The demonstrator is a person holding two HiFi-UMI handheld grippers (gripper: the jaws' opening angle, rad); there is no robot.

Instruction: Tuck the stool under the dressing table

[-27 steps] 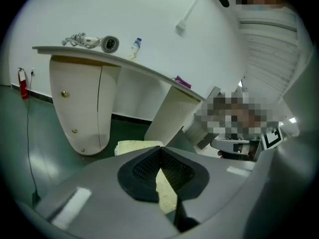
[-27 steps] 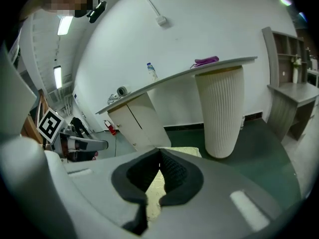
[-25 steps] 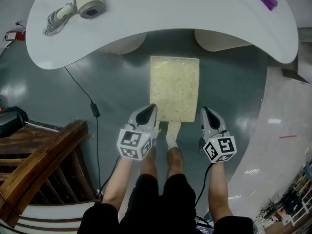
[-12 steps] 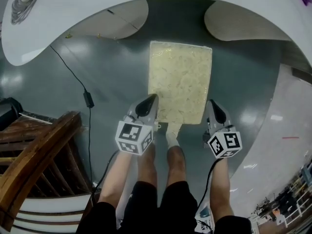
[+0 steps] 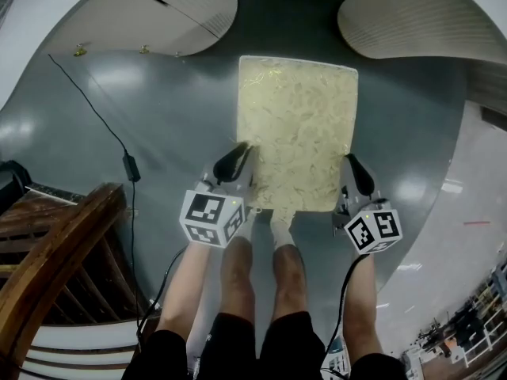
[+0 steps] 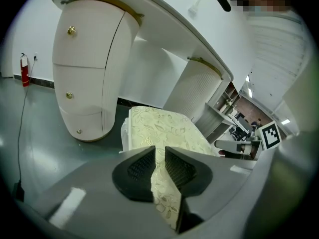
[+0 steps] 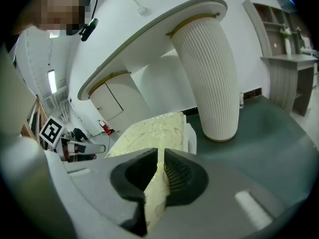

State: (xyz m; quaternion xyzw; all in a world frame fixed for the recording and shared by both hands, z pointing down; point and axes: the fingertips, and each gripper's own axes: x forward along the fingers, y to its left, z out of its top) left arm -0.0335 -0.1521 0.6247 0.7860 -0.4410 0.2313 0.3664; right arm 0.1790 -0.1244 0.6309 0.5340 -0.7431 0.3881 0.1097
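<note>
The stool [image 5: 297,133], a rectangular seat in pale yellow patterned fabric, stands on the grey floor before the white dressing table's two pedestals, a drawer one [image 5: 182,6] and a ribbed one [image 5: 412,14]. My left gripper [image 5: 238,150] is at the seat's near left corner, my right gripper [image 5: 352,165] at its near right corner. In the left gripper view the jaws [image 6: 159,151] are opening from a narrow slit, and the seat fabric [image 6: 159,128] shows through it, not pinched. The right gripper's jaws [image 7: 160,153] are opening likewise, over the seat edge [image 7: 149,131].
A dark wooden stair rail [image 5: 47,267] stands at the lower left. A black cable [image 5: 87,109] runs over the floor left of the stool. The person's bare legs [image 5: 273,267] are just behind the seat. The ribbed pedestal [image 7: 209,73] stands right of the stool.
Both grippers have sunk toward the stool's near corners and the head view has dropped with them. The table top has slid out of the top of the view.
</note>
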